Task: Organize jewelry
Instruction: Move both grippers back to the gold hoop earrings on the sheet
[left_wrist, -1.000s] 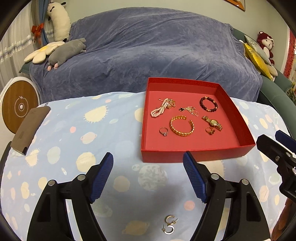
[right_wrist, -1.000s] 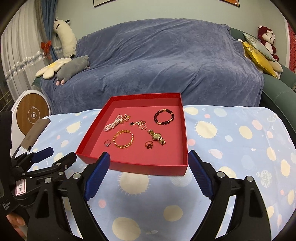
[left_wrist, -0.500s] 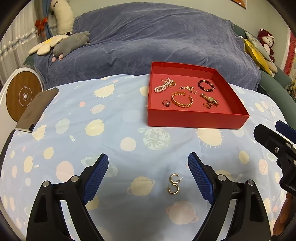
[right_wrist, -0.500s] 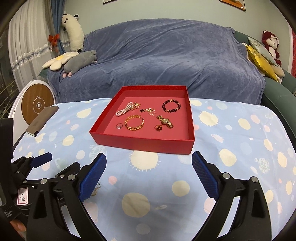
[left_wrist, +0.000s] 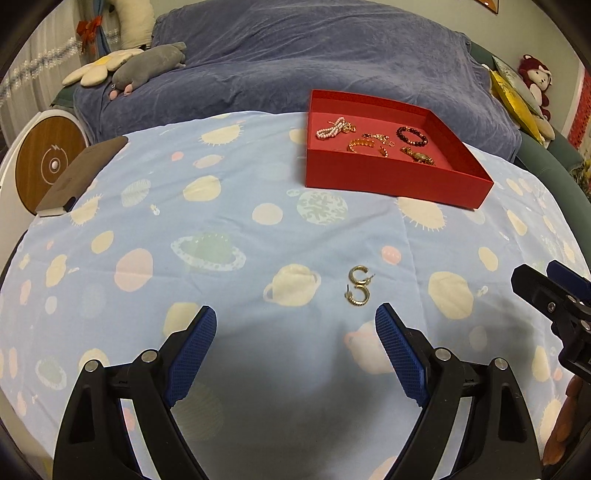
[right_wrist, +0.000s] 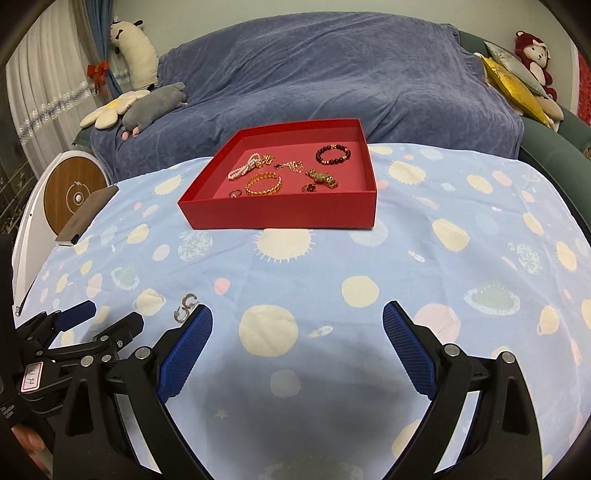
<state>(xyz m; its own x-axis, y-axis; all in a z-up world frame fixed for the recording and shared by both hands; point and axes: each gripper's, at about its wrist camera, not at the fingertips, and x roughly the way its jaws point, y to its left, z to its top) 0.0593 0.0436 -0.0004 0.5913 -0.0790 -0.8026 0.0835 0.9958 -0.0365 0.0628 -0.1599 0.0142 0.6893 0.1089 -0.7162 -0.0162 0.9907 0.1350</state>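
A pair of gold hoop earrings lies on the blue planet-print cloth, just ahead of my left gripper and toward its right finger. The earrings also show in the right wrist view, beside my right gripper's left finger. A red box farther back holds a pearl bracelet, a gold bangle, a dark bead bracelet, a gold watch and rings. The red box also shows in the right wrist view. Both grippers are open and empty. My right gripper hovers over bare cloth.
A brown case lies at the cloth's left edge. A round wooden-faced device stands left of the table. A blue-covered sofa with plush toys lies behind. The right gripper shows at the left wrist view's right edge.
Both grippers have pulled back from the red box toward the near side of the table. The earrings now lie ahead of the left gripper instead of under it.
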